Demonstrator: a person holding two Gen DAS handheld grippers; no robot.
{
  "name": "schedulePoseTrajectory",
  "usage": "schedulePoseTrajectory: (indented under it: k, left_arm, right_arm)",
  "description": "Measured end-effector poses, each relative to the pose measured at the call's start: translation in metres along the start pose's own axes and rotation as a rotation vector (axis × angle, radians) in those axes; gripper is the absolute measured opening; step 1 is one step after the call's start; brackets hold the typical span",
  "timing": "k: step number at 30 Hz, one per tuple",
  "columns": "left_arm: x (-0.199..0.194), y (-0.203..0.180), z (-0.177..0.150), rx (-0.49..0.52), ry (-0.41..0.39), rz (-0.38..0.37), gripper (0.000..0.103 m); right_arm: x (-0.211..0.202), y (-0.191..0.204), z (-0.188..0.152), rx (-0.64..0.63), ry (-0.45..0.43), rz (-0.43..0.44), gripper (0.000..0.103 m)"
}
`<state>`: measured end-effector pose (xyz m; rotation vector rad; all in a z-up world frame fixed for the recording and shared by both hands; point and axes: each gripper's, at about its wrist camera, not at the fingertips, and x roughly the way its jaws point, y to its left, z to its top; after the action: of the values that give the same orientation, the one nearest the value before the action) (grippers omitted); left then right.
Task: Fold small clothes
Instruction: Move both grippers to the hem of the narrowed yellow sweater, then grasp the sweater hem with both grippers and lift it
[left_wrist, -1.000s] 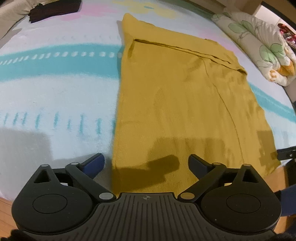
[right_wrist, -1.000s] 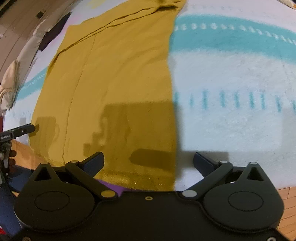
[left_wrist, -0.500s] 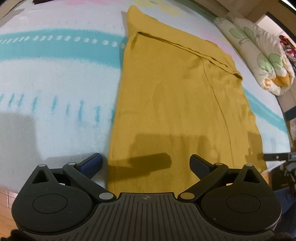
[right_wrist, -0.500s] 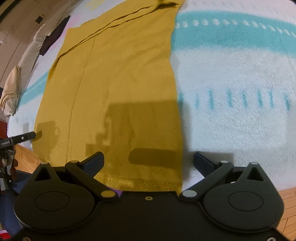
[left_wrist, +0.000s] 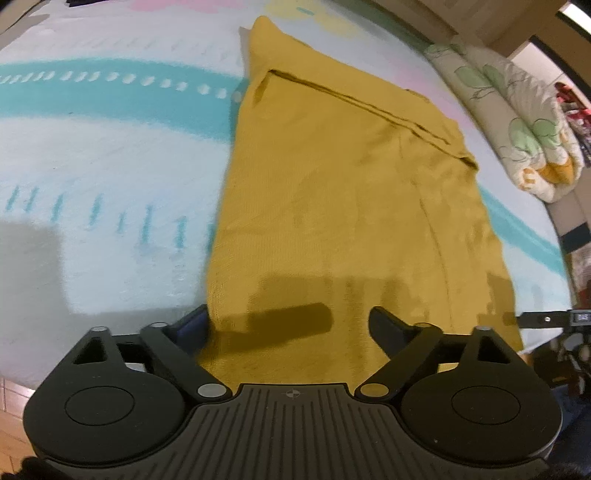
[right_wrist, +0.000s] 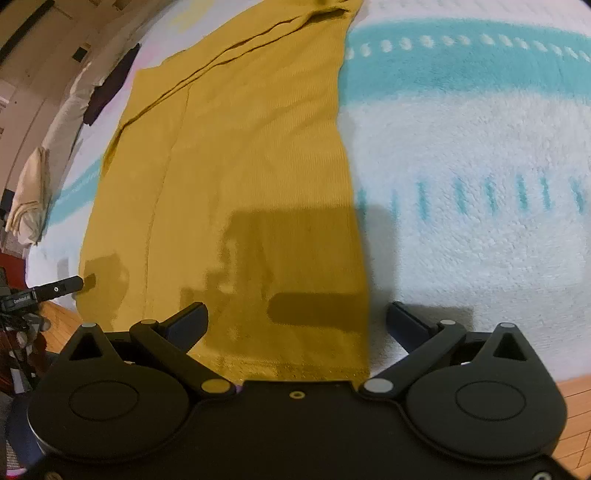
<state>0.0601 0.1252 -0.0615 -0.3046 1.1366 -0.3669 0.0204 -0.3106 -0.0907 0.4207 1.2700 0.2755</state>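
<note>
Mustard-yellow knit garment (left_wrist: 343, 206) lies spread flat and lengthwise on a fleecy blanket (left_wrist: 110, 155), white with teal bands and short teal dashes, that covers a bed. Its far end shows a folded-over band with a seam running across it, and a long seam runs down the cloth nearer one side edge. The near hem reaches the bed's near edge, where wooden floor (right_wrist: 576, 398) shows beyond the blanket.

The left gripper (left_wrist: 288, 326) hovers at the near hem with its jaws spread wide. Its left finger (left_wrist: 192, 325) sits just at the garment's left edge, over the blanket, and its right finger (left_wrist: 388, 328) is above the yellow cloth; whether either touches the fabric cannot be told. The right gripper (right_wrist: 295, 321) is likewise wide open at the same hem, straddling the garment's right edge: one finger above the cloth, the other above the white blanket. Both cast dark shadows on the knit.

In the left wrist view, a rolled floral quilt (left_wrist: 524, 147) lies at the far right of the bed. In the right wrist view, a dark garment (right_wrist: 110, 85) and a pale folded cloth (right_wrist: 29, 199) lie along the bed's far left side. The tip of the other gripper shows at the edge of each view.
</note>
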Motion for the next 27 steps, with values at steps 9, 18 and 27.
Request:
schedulePoseTrajectory:
  k: [9,18,27]
  left_arm:
    - [-0.002,0.0,0.001,-0.002,-0.019,0.015,0.018]
    - [0.001,-0.006,0.001,0.009,-0.03,0.018,0.006]
    - [-0.023,-0.003,0.009,-0.059,-0.202,-0.02,0.006]
  right_arm:
    - [-0.006,-0.009,-0.002,0.003,-0.009,0.037,0.103]
    - [-0.01,0.001,-0.004,-0.04,-0.029,-0.086,0.024]
    - [-0.035,-0.005,0.003,0.019,-0.19,0.11,0.013]
